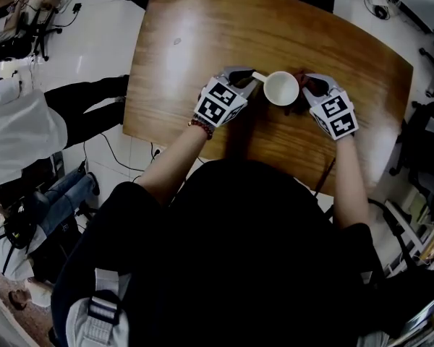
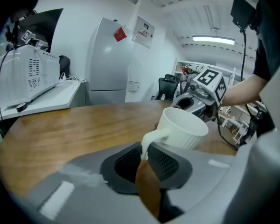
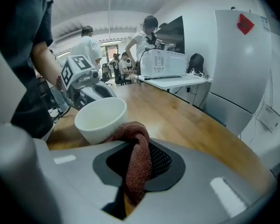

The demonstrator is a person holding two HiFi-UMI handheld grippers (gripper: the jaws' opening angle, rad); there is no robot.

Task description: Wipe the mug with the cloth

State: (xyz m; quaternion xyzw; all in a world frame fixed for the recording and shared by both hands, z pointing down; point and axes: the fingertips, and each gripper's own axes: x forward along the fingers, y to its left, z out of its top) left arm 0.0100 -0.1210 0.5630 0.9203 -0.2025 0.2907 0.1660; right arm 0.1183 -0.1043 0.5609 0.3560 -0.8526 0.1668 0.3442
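A white mug (image 1: 281,88) is held above the wooden table (image 1: 202,42), between my two grippers. My left gripper (image 2: 144,157) is shut on the mug's handle (image 2: 151,138); the mug's ribbed body (image 2: 183,127) tilts away to the right in the left gripper view. My right gripper (image 3: 133,160) is shut on a reddish-brown cloth (image 3: 136,157), whose bunched top touches the mug's outer wall (image 3: 101,120). In the head view the left gripper (image 1: 246,78) is left of the mug and the right gripper (image 1: 307,87) is right of it.
A white appliance (image 3: 162,63) stands on a white side table (image 3: 177,81) beyond the wooden table's far end. A white cabinet (image 2: 109,62) stands behind. People stand and sit at the room's far end (image 3: 144,36). Cables and chairs line the floor around the table.
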